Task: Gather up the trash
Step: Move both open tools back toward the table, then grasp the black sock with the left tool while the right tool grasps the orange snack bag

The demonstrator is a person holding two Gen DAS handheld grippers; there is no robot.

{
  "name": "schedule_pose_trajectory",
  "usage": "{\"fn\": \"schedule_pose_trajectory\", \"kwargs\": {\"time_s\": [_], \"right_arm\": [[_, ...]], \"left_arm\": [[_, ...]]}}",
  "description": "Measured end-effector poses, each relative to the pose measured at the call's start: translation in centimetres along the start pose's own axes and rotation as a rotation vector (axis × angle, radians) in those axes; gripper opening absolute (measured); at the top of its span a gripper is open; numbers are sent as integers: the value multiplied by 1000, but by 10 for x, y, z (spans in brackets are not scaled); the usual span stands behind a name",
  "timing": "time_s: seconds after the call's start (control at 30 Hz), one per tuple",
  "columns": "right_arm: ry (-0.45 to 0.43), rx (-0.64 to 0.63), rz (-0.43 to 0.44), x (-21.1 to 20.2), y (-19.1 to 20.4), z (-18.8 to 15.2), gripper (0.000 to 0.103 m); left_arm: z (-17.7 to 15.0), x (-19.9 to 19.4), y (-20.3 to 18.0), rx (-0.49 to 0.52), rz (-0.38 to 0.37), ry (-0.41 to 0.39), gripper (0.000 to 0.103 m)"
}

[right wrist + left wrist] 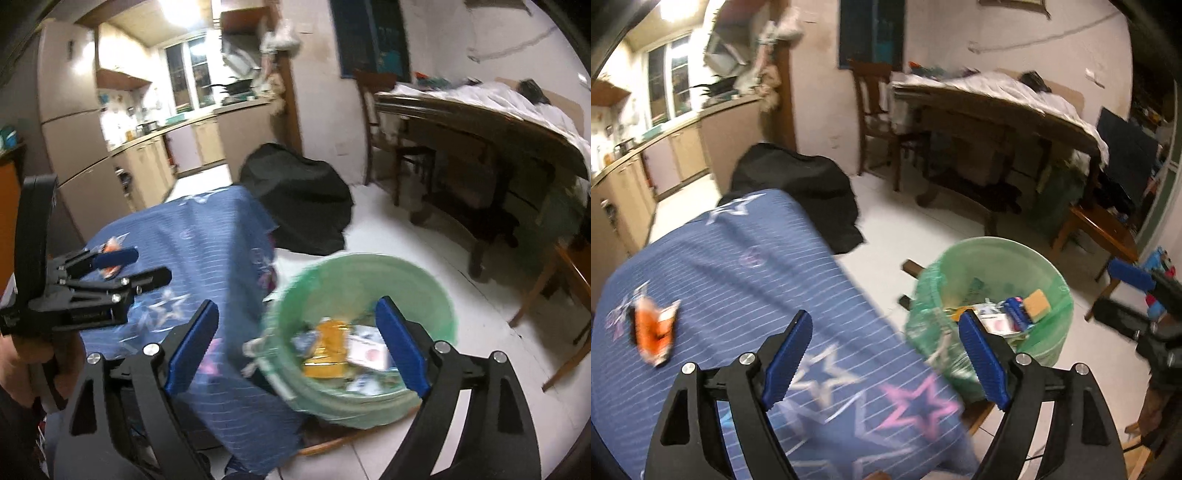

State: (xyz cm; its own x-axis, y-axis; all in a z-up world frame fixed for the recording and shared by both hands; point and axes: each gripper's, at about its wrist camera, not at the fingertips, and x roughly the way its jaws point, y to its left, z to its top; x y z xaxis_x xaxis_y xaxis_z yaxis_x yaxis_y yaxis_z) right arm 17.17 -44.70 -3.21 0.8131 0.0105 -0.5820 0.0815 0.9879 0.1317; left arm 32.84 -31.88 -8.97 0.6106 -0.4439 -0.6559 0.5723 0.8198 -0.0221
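A green bin lined with a green bag (990, 245) (369, 260) stands on the white floor beside a table draped in blue cloth with stars (746, 266) (207, 236). The bin holds a yellow packet (328, 347), white papers, a blue wrapper (1015, 312) and a tan sponge (1036, 302). An orange wrapper (653, 328) (110, 246) lies on the cloth. My left gripper (886, 360) (140, 266) is open and empty over the cloth's edge, right of the wrapper. My right gripper (295, 347) (1145, 291) hangs open over the bin, nothing between its pads.
A black bag (798, 192) slumps on the floor behind the blue-covered table. A cluttered wooden table (997, 107) with a chair (875, 122) stands at the back, a low wooden stool (1104, 229) at the right. Kitchen counters (665, 147) run along the left.
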Motion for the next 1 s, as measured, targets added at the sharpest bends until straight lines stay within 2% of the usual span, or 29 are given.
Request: {"fn": "schedule_pose_trajectory", "kwargs": {"time_s": [0.27,0.5,0.73,0.83,0.93,1.0], "right_arm": [[14,-59,110,14,72,-8,85],[41,-136,172,25,128,-1,87],[71,-177,213,38,171,-1,88],[95,-179,236,50,188,-2,88],[116,-178,256,61,198,-1,88],[129,-178,267,69,205,-1,88]], "left_arm": [[-37,-57,81,-70,116,-27,84],[-57,-83,144,-151,185,-32,84],[-69,-86,191,-206,212,-10,84],[-74,-83,214,-248,190,4,84],[-81,-79,256,-336,189,12,84],[-85,-74,292,-430,178,19,84]]}}
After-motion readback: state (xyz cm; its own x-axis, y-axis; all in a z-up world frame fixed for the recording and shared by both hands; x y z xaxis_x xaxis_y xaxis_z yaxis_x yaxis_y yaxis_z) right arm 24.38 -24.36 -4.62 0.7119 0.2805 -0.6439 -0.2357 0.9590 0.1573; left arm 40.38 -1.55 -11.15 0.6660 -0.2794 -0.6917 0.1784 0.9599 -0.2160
